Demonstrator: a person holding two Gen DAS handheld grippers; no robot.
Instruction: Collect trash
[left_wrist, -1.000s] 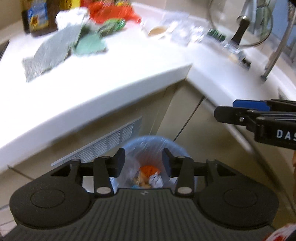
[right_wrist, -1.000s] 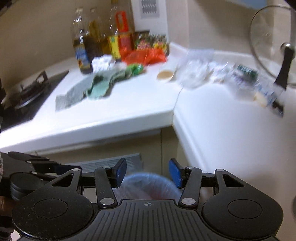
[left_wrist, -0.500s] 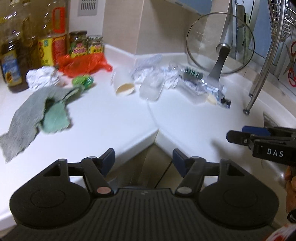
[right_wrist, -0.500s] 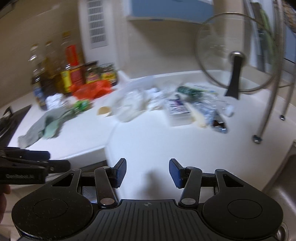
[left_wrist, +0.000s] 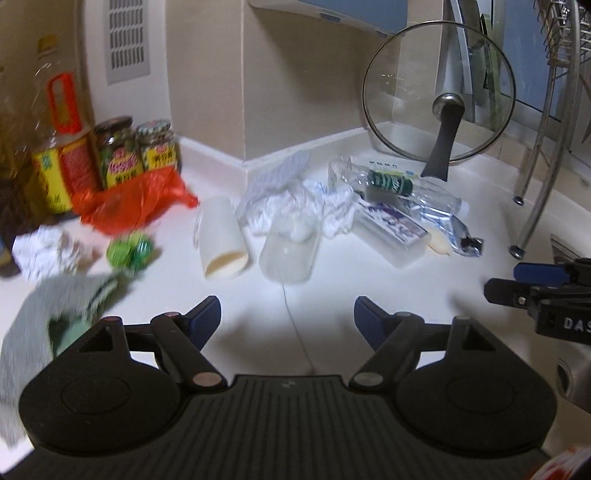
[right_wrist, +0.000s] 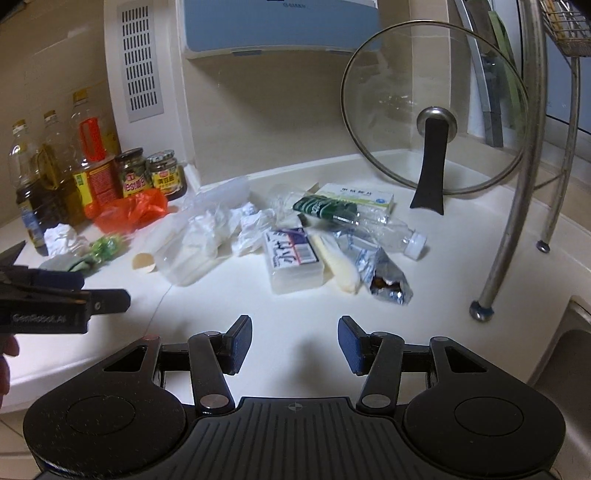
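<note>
Countertop (left_wrist: 369, 280) litter now ahead, bin gone; left gripper (left_wrist: 287, 314) opening, empty; right gripper (right_wrist: 294, 341) part-open, empty.

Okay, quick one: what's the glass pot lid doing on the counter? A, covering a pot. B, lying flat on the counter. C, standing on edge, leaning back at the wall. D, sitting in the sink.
C: the glass pot lid stands on edge on the counter, its handle facing us.
</note>
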